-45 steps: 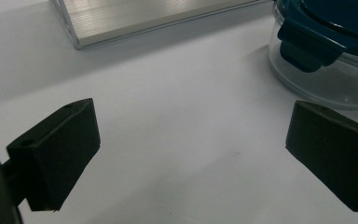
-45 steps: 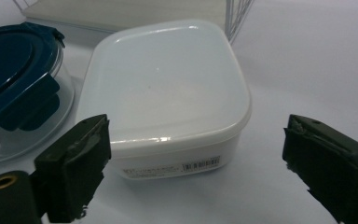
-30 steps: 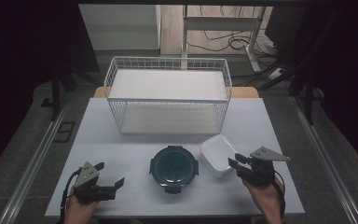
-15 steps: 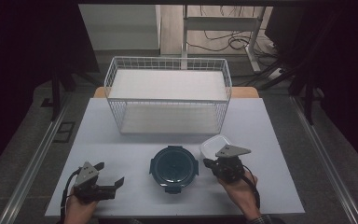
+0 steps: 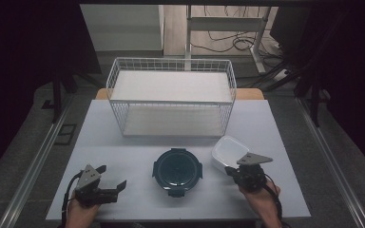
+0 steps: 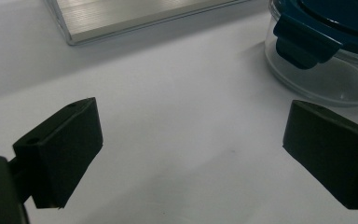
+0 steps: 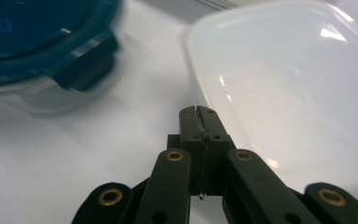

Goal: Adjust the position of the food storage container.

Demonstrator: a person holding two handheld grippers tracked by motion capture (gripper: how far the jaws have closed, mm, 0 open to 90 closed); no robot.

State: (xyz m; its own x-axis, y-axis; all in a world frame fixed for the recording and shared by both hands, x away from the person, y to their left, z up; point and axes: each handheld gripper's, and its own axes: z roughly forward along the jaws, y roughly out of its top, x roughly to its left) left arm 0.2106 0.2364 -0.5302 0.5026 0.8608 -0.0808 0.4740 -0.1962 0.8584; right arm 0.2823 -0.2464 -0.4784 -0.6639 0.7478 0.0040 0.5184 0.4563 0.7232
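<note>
Right gripper view: right claw point(image 7: 199, 110) pressed together, empty | left claw point(image 6: 191, 158) wide, empty

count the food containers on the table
2: a round container with a dark blue lid at the front centre, and a white rectangular container just to its right, by the right gripper.

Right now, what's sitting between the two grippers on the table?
In the high view, the round container with the dark blue lid sits between the left gripper and the right gripper, with bare table on either side of it.
</note>
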